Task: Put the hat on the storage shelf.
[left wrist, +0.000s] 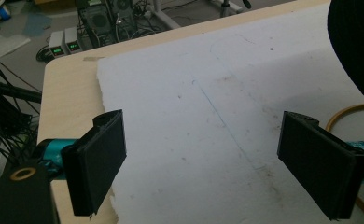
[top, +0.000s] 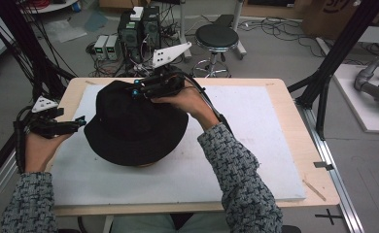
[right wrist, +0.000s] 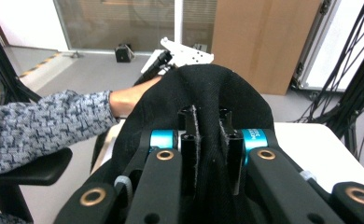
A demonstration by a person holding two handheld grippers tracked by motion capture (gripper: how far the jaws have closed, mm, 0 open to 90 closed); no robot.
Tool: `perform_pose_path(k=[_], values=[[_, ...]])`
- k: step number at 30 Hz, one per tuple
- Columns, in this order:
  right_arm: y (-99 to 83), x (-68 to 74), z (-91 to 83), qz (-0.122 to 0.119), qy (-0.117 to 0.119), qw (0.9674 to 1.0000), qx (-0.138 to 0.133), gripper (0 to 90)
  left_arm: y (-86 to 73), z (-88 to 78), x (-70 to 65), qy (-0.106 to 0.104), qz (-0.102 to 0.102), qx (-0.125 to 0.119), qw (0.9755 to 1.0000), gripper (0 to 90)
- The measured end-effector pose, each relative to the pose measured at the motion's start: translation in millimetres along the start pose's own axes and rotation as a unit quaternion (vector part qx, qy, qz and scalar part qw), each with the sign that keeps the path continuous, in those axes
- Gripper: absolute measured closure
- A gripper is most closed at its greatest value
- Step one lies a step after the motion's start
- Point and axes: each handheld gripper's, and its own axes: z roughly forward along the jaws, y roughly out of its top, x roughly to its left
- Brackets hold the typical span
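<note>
While a fold of the black hat [right wrist: 203, 93] is pinched between the nearly closed jaws of the right gripper [right wrist: 210, 154], the hat [top: 134, 124] is seen left of centre in the high view, resting on the white mat [top: 255, 145] over the tabletop [top: 318, 170]. The right gripper [top: 138, 91] is placed at the hat's upper edge. The left gripper [left wrist: 203, 158] is held with jaws spread wide and nothing between them, just left of the brim in the high view [top: 80, 121].
</note>
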Motion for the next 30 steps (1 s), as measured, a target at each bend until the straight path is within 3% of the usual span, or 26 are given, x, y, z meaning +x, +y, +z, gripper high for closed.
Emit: perform_pose_path(k=[13,25,30], values=[[-11.1,-2.6,-5.1,0.015,-0.008,0.9998,-0.012,72.3,-0.4,1.4,-0.2,0.003,0.002,0.003,1.0,15.8],[-10.3,-3.5,-9.5,0.025,-0.016,0.9993,-0.021,51.6,-1.2,0.9,1.4,0.003,0.0,0.002,1.0,15.8],[-10.0,-5.5,-17.3,0.039,-0.034,0.9982,-0.029,42.6,-2.5,1.0,2.7,0.005,-0.001,0.004,1.0,15.8]])
